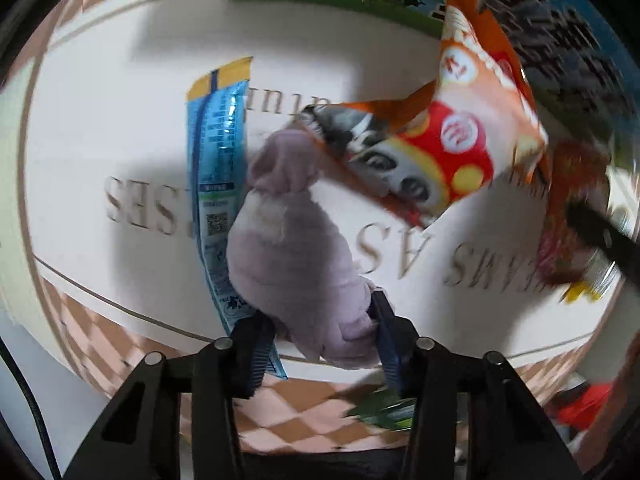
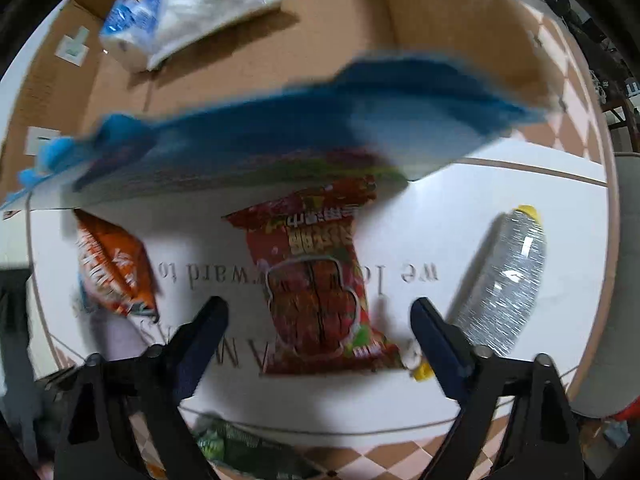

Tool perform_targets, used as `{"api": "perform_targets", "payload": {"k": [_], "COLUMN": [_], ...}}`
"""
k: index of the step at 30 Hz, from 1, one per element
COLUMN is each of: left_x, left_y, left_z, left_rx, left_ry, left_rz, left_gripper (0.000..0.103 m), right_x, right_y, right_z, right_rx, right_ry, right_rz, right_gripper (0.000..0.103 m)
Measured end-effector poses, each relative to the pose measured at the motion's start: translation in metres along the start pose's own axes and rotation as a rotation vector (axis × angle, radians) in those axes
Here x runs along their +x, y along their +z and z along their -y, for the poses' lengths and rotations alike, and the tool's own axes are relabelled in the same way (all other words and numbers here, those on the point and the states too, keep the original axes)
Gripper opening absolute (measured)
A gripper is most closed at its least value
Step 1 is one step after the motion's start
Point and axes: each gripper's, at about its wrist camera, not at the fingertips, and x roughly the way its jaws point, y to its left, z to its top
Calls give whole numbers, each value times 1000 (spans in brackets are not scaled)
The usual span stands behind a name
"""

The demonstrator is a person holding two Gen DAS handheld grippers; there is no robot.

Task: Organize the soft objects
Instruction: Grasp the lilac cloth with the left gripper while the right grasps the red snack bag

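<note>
One pale lilac plush toy (image 1: pixel 292 248), fuzzy and lumpy, lies on the white mat (image 1: pixel 100 128) printed with grey lettering. The left claw (image 1: pixel 320 344) straddles its near end, both pads against the fur and clenched on it. Beside the toy lies one long blue foil sachet (image 1: pixel 214 184); one orange crinkled snack bag (image 1: pixel 448 148) overlaps the toy's far end.

The right claw (image 2: pixel 316 320) stands released, its fingers either side of one glossy red snack packet (image 2: pixel 320 280) without touching it. One silvery ribbed bottle with a yellow cap (image 2: pixel 504 280) lies to the right. Beyond are one blurred blue carton (image 2: pixel 320 120) and an open brown cardboard box (image 2: pixel 280 40) holding a paper roll and a white bag. The floor (image 1: pixel 304 416) is checked in tan and cream.
</note>
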Motion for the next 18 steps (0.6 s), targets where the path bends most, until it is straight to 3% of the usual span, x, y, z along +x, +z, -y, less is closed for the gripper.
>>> {"api": "perform_targets", "payload": {"k": [1,2,4,11,18], "left_x": [0,1,4,9,8], "left_y": [-5,-11,-18,-18,-19], "left_z": [1,1,-2,-29,-51], "left_rx": [51,83,113,-26,-120], "left_ry": [35,52,62,-107,-170], "left_rz": [10,18,30,-11,-18], "left_gripper": [43,46,46,51,52], "right_x": [5,11,14,24,33], "right_y": [1,-1,-7,-60,-65], "right_z": [-1,-2,-3,-8,-5], "right_rx": [1,1,-12,-81,-29], "right_ry": [2,4,-11,-1,11], "right_rz": [-9,-21,-22,-114,-120], "right_gripper": [64,55,50,50,55]}}
